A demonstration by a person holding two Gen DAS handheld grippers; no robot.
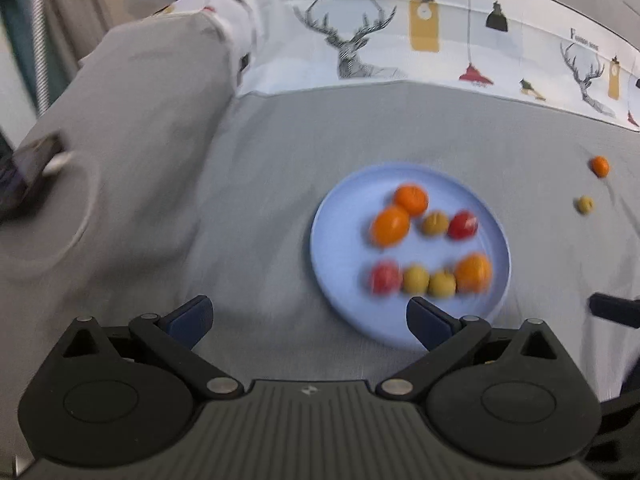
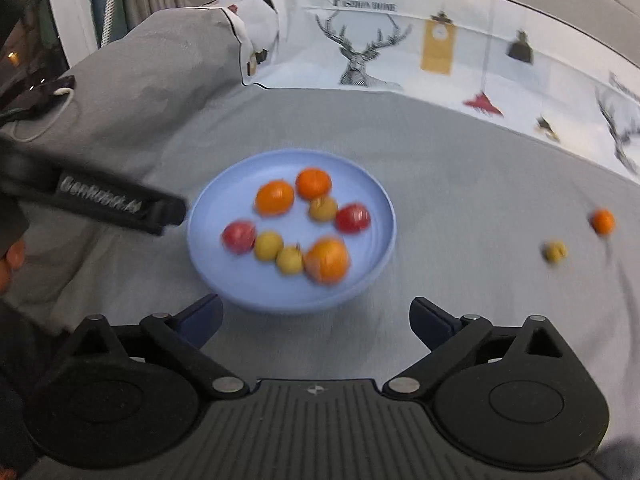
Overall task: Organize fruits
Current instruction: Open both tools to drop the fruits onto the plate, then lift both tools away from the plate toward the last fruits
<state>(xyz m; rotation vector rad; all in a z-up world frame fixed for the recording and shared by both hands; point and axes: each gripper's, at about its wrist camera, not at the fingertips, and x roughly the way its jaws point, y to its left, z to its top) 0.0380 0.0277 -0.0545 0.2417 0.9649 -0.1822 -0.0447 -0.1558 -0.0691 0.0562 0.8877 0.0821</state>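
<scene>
Lying beyond both spread jaws: fruit plate [image 2: 372,216].

The left tool [image 1: 308,320] hangs with its blue-padded fingers [image 1: 192,318] spread wide and nothing between them. The right tool [image 2: 316,320] is likewise spread wide and empty, both tilted forward and downward.

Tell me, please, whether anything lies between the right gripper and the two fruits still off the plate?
Nothing visible does. Bare grey cloth runs from the open right gripper to the small yellow fruit and the small orange fruit; the blue plate sits off to the left.
</scene>
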